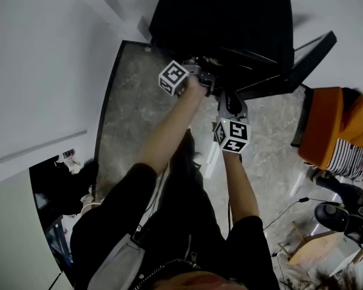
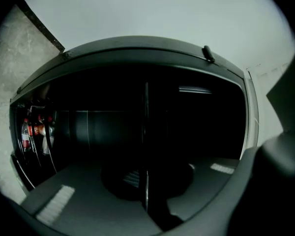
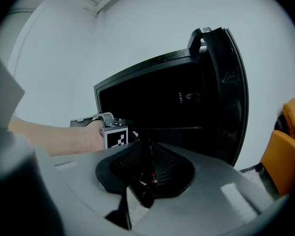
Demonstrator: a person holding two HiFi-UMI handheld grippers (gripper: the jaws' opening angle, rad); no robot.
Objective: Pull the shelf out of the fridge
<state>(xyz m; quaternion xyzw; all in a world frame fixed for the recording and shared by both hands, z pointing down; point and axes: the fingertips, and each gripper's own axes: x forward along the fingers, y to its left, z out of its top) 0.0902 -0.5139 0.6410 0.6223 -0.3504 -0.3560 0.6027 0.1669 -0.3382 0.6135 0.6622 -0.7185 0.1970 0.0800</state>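
Head view: black fridge [image 1: 230, 23] at the far edge of the marble floor [image 1: 133, 107], door [image 1: 305, 62] wide open to the right; left gripper [image 1: 204, 80] at the fridge's mouth, right gripper [image 1: 230, 101] just outside it

Left gripper view: camera lies on its side, so the shelf [image 2: 146, 127] reads as a thin upright line running straight into the jaws, which we take to be clamped on its front edge; bottles [image 2: 33, 129] at the fridge's bottom; the rest too dark to list

Right gripper view: jaws drawn together on nothing, in the air before the open fridge; shelf [image 3: 177, 128] a thin level line at mid-height, left gripper [image 3: 119, 132] at its left front corner

Handling, our judgement: thin, stiff, light plate; glass or wire we cannot tell, so treat as fragile; a corner hold may skew it in its rails, so pull level and straight, with a second hold at the right front corner
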